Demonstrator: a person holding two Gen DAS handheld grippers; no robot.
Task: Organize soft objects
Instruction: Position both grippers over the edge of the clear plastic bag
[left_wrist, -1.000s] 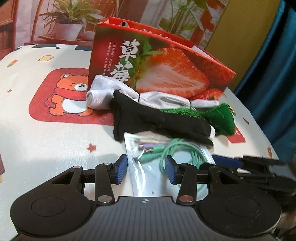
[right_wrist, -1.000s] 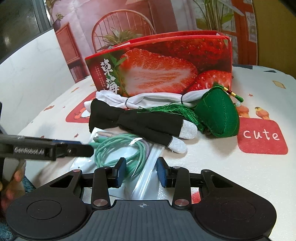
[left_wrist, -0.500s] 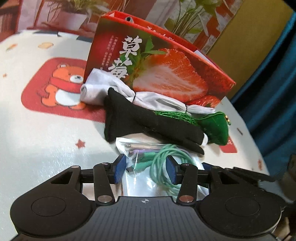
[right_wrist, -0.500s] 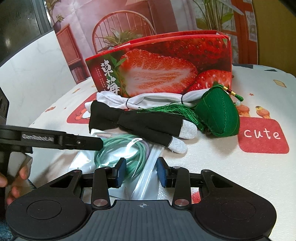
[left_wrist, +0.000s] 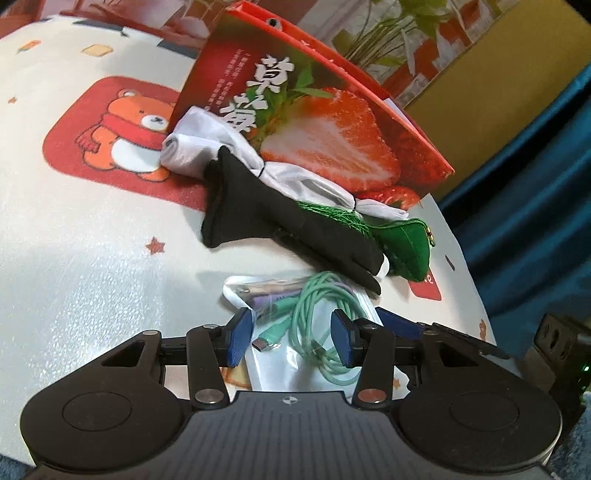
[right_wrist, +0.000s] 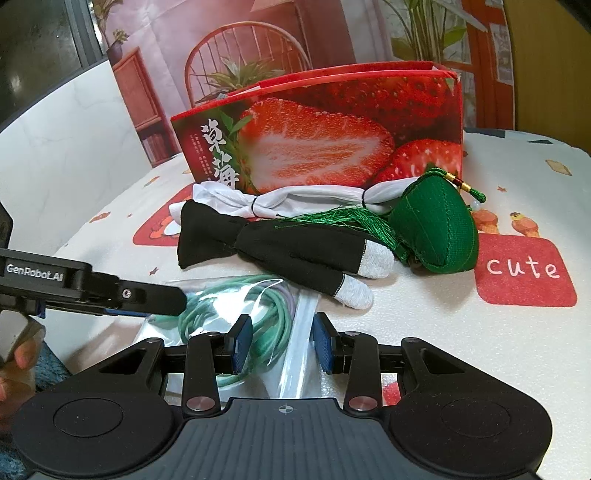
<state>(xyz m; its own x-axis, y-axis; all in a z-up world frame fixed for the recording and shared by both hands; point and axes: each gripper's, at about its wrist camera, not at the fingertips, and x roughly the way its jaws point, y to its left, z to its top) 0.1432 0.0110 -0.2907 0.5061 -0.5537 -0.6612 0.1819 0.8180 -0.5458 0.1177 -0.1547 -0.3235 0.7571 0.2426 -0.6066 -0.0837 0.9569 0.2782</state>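
Right wrist | black glove (right_wrist: 295, 251) before strawberry box (right_wrist: 332, 140) | both jaws parted, empty

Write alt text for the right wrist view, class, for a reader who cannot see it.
The right hand-held gripper hovers, jaws apart, over a clear bag of green cable. Beyond lie a black glove, a white cloth bundle and a green pouch, before a strawberry box.

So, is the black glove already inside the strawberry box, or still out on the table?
Still out. The black glove lies flat on the table in front of the strawberry box, beside the green pouch.
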